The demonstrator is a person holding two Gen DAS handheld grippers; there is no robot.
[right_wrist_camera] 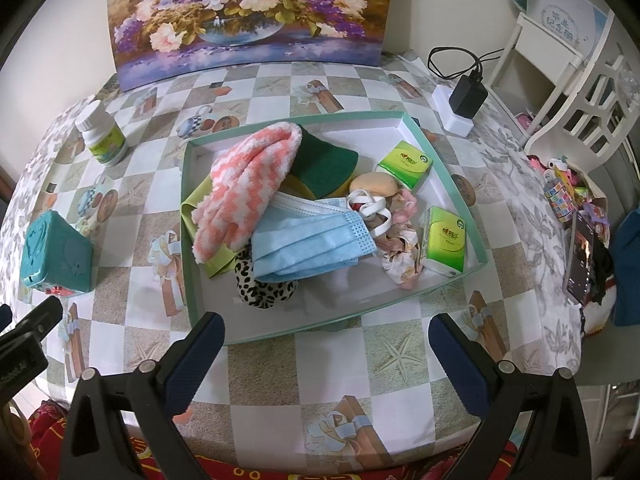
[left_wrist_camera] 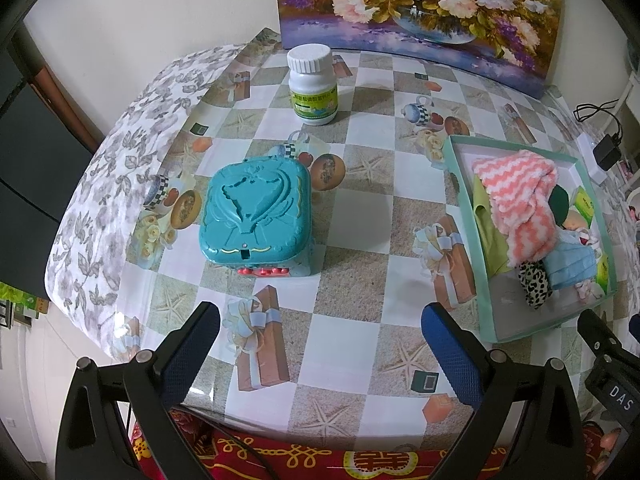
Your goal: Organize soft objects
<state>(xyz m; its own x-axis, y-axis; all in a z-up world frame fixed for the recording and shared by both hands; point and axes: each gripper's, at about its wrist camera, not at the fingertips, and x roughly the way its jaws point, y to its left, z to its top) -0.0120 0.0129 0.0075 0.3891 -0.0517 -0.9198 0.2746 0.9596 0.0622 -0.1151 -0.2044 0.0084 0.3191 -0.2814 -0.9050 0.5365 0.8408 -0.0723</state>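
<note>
A shallow teal-rimmed box (right_wrist_camera: 452,172) (left_wrist_camera: 464,184) on the table holds soft things: a pink-and-white fluffy cloth (right_wrist_camera: 244,184) (left_wrist_camera: 520,200), a blue face mask (right_wrist_camera: 312,244) (left_wrist_camera: 570,266), a green scouring sponge (right_wrist_camera: 324,164), a leopard-print piece (right_wrist_camera: 260,284) (left_wrist_camera: 534,282), a floral scrunchie (right_wrist_camera: 400,248) and two green tissue packs (right_wrist_camera: 446,240). My right gripper (right_wrist_camera: 326,340) is open near the box's front edge, empty. My left gripper (left_wrist_camera: 320,332) is open and empty over the table, left of the box.
A teal plastic case (left_wrist_camera: 256,216) (right_wrist_camera: 56,256) and a white pill bottle (left_wrist_camera: 312,86) (right_wrist_camera: 102,134) stand left of the box. A flower painting (right_wrist_camera: 248,12) leans at the back. A charger (right_wrist_camera: 460,104) and a white chair (right_wrist_camera: 572,92) are at the right.
</note>
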